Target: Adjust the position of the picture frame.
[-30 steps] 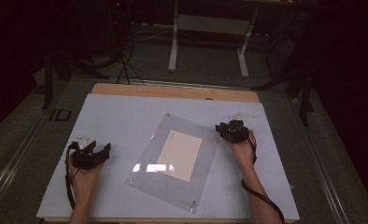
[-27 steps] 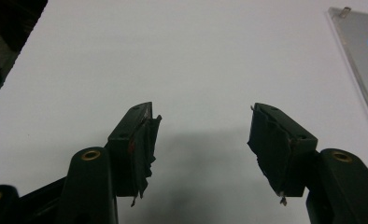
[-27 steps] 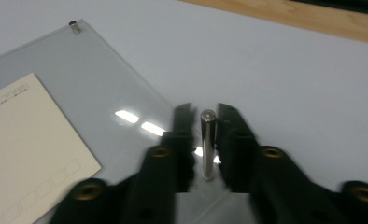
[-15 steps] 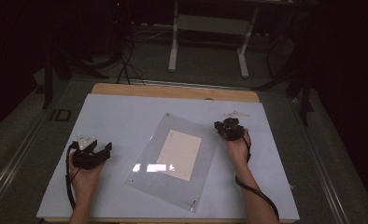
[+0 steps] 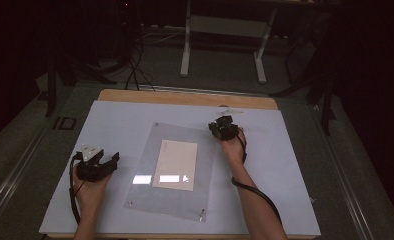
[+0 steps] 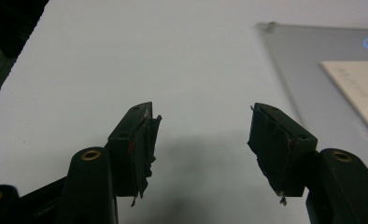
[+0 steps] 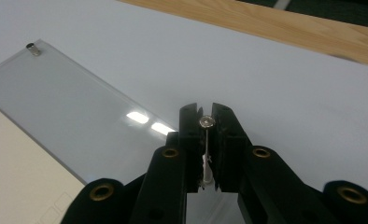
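High view: a bench [image 5: 135, 115] covered by a pale blue-white sheet, with bare wood showing along its far edge. A clear panel [image 5: 182, 200] lies flat near the middle of the bench, slightly skewed, with a cream card [image 5: 175, 164] under or inside it; which of the two cannot be told. Small metal studs mark the panel's corners, one at the near right corner [image 5: 202, 216].

The right gripper [image 5: 224, 127] is held at the panel's far right corner. In the right gripper view its jaws stand narrow, closed on a pin [image 7: 206, 122] with a round silver head; the pin's thin shaft runs down between the jaws to a pale lower end. The pinched pin sits above the panel's right edge, close to two bright reflections on the panel. A further stud [image 7: 31, 49] stands upright at the panel's far left corner in the same view.

The left gripper [image 5: 104, 162] rests well to the left of the panel, over bare bench. In the left gripper view its jaws stand wide apart with nothing between them, their worn black pads [image 6: 147, 140] facing each other above the bench surface. The panel's edge and part of the card lie off to the right in that view.
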`<state>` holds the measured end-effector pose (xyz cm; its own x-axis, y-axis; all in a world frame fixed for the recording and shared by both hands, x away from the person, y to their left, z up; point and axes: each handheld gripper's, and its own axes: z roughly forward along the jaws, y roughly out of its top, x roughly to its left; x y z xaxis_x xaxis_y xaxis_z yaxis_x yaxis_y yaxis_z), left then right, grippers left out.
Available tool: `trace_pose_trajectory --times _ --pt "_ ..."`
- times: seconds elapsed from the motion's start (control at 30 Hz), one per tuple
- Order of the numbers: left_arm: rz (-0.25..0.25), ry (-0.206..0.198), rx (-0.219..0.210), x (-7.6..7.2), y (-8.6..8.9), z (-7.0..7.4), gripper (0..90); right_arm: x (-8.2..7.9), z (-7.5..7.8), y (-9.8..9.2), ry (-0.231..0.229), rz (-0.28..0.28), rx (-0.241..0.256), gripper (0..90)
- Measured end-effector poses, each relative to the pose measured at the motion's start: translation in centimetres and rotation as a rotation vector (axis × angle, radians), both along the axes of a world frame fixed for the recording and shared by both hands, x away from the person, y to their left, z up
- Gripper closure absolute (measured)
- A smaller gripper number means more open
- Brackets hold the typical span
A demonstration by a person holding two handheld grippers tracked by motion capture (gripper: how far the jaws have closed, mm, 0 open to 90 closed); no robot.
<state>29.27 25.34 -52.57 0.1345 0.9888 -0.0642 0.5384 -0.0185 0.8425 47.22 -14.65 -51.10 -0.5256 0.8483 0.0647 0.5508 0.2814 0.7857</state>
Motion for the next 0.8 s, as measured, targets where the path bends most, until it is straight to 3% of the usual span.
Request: trace_pose_trajectory --times 0.2,0.4,0.47,0.5,0.57,0.8 --pt "0.007 -0.004 -0.019 -0.1 0.2 0.0 40.3 0.9 0.4 3.6 0.021 0.046 0.014 83.3" --pt "0.006 -0.005 -0.028 -0.2 0.2 0.1 40.2 1.2 0.7 7.4 0.021 0.097 0.001 83.3" --pt "0.004 -0.01 -0.033 -0.3 0.2 0.1 40.2 1.3 0.2 8.3 0.048 0.123 -0.02 83.5" --pt "0.004 -0.012 -0.032 -0.3 0.2 0.2 40.2 1.3 0.1 8.3 0.038 0.117 -0.013 83.0" --pt "0.002 -0.014 -0.029 -0.4 0.2 0.2 40.2 1.4 0.0 8.1 0.06 0.114 0.021 82.5" --pt "0.01 -0.01 -0.024 -0.5 0.3 0.1 40.2 0.9 0.6 7.3 0.04 0.13 0.023 72.4"
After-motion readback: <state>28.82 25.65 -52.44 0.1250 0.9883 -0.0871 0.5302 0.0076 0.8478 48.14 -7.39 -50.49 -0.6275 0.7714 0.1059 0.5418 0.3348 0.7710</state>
